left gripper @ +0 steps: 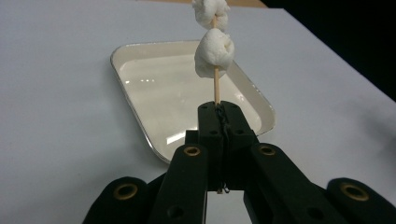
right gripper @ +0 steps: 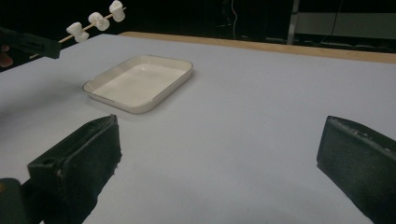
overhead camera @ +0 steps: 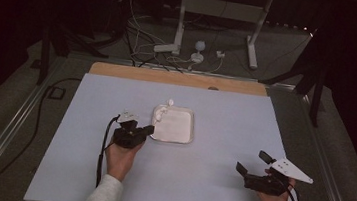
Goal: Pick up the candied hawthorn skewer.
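Note:
A thin wooden skewer (left gripper: 216,88) threaded with white marshmallows (left gripper: 214,52) sticks out of my left gripper (left gripper: 219,109), whose jaws are shut on its near end. In the high view the left gripper (overhead camera: 149,129) hovers at the left edge of a white rectangular tray (overhead camera: 183,133), and the marshmallows (overhead camera: 164,110) hang over the tray's far left corner. The tray (left gripper: 140,112) holds nothing. The right gripper view shows the skewer with three marshmallows (right gripper: 96,21) raised above the tray (right gripper: 163,88). My right gripper (overhead camera: 253,162) stands open near the table's front right, nothing between its jaws.
The pale blue-white table top (overhead camera: 225,110) ends in a wooden strip (overhead camera: 179,78) at the far side. Beyond it stand a white frame (overhead camera: 220,14), cables and a small white lamp (overhead camera: 199,51) on the floor. Dark stands flank both sides.

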Motion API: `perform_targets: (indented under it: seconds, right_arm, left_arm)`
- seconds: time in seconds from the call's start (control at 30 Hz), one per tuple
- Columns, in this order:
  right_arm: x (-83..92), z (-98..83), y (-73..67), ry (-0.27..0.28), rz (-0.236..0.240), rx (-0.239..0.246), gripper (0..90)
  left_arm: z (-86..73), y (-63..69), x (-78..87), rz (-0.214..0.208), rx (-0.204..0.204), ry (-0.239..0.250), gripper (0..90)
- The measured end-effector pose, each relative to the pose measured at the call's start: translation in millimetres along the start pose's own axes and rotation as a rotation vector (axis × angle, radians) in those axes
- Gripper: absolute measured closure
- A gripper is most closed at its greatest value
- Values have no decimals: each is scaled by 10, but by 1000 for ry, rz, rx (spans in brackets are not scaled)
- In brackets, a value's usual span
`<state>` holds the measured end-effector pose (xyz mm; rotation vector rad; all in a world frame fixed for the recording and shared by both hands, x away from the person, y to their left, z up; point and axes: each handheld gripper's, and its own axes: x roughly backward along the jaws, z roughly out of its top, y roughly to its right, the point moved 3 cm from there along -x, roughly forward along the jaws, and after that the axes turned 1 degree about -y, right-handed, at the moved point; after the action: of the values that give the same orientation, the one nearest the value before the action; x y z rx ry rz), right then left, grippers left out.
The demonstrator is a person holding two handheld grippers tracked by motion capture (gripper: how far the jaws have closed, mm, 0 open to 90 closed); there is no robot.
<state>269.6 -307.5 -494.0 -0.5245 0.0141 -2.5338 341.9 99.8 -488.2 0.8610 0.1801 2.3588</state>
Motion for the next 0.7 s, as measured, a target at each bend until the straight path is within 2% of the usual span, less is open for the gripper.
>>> perform_targets:
  seconds: [0.17, 0.4, 0.5, 0.63, 0.7]
  right_arm:
    - [0, 124, -15, 20, 2, -5, 0]
    - [-84, 275, -77, -1, 19, 24, 0]
    - [-203, 387, -148, -22, 48, 33, 0]
    - [-294, 495, -218, -29, 70, 44, 0]
    - [-374, 618, -286, -21, 93, 53, 0]
  left_arm:
    - [-7, -11, 125, -3, -20, 26, 897]
    - [-63, -53, 250, -5, -29, 44, 896]
    - [-88, -48, 286, -13, -36, 58, 896]
    - [-96, -33, 308, -22, -48, 62, 896]
    - [-102, -21, 311, -21, -56, 66, 896]
